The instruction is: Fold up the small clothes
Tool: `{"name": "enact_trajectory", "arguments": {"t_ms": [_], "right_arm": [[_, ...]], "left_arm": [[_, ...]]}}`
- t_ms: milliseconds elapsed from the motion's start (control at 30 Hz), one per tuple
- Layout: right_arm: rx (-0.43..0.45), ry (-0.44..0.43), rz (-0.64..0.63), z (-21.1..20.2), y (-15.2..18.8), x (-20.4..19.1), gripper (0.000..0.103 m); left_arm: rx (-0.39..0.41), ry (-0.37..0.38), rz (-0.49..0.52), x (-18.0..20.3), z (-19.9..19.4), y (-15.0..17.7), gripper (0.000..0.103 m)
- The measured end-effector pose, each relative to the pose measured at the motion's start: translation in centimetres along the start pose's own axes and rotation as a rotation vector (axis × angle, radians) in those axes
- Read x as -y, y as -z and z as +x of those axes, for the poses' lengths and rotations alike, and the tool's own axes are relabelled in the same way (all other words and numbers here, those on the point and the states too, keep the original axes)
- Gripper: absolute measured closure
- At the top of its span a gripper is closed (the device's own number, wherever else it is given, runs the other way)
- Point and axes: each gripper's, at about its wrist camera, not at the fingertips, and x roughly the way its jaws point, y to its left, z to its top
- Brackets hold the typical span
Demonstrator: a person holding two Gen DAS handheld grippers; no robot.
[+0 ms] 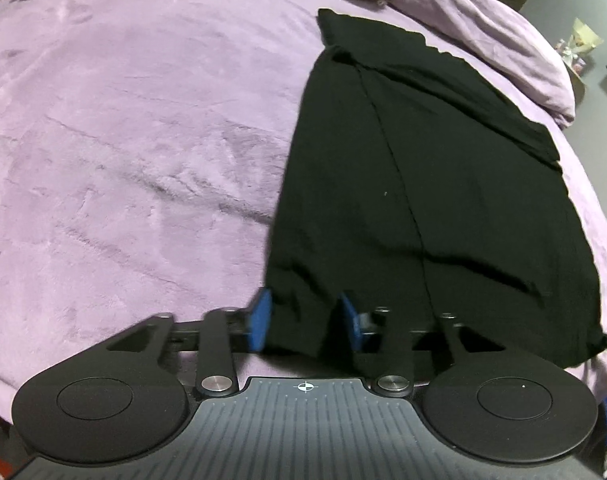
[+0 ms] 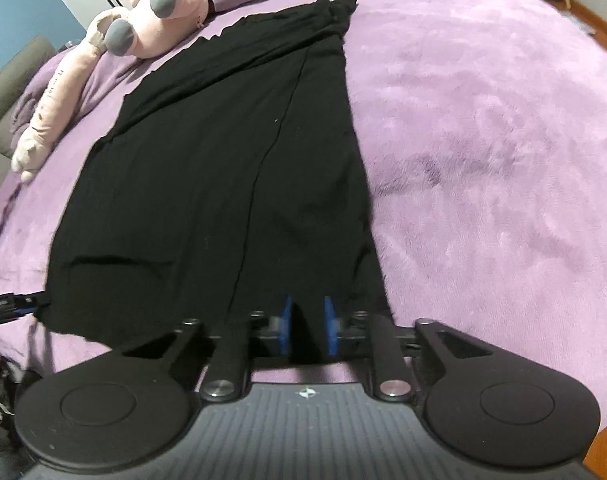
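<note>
Garment: a black garment (image 1: 423, 184) is lying spread lengthwise on the purple blanket (image 1: 123, 140), already narrowed, with one long flap laid over the middle and its edge running down the length as a thin line.
Near hem: both tools are gripping it, one toward each near corner.
Left gripper (image 1: 305, 322): its blue pads (image 1: 259, 320) are standing partly apart with a bunched fold of black cloth between them; it is pinching the hem loosely, with the cloth filling the gap.
Right gripper (image 2: 307, 326): its pads are sitting closer together, nipping a narrow tuck of the hem near the garment's right edge.
Why held so: holding both near corners is likely keeping the hem taut and level, so the near end can be carried toward the far end in one even fold.
Far end: it is lying bunched near the pink plush toy (image 2: 155, 12), which is resting on the blanket just beyond it.
Risk, as judged: the left grip is looking slack, so that corner could slip when lifted.
Containers: no basket, box or drawer is showing in either view.
</note>
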Motion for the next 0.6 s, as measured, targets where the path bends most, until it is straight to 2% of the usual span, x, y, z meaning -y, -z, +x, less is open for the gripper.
{"name": "enact_trajectory", "arguments": {"t_ms": [33,100,167,233,300,400,533,600], "right_arm": [[-0.004,-0.011,0.004,0.0,0.0,0.1,0.1],[-0.011,-0.036,0.007,0.1,0.1,0.0,0.102],[-0.017,-0.076,0.019,0.1,-0.1,0.0,0.103],[-0.012,-0.163,0.075,-0.2,-0.3,0.3,0.103],[0.021,-0.234,0.131,-0.7,-1.0,0.5,0.103],[0.078,-0.306,0.211,-1.3,-2.6,1.1,0.103],[0.145,-0.299,0.235,-1.9,-4.9,1.4,0.103],[0.156,-0.22,0.198,-2.3,-5.5,1.4,0.102]], "left_arm": [[-0.001,0.012,-0.002,-0.1,-0.1,-0.1,0.088],[-0.004,0.046,-0.003,-0.3,-0.4,-0.3,0.092],[0.007,0.093,-0.001,-0.1,-0.7,-0.5,0.094],[0.036,0.141,-0.014,0.3,-1.3,-1.0,0.095],[0.076,0.195,-0.052,0.5,-2.1,-2.0,0.095],[0.148,0.234,-0.065,1.3,-3.2,-3.9,0.095],[0.209,0.252,-0.077,2.2,-3.6,-6.6,0.096],[0.222,0.253,-0.073,2.5,-3.5,-7.4,0.096]]}}
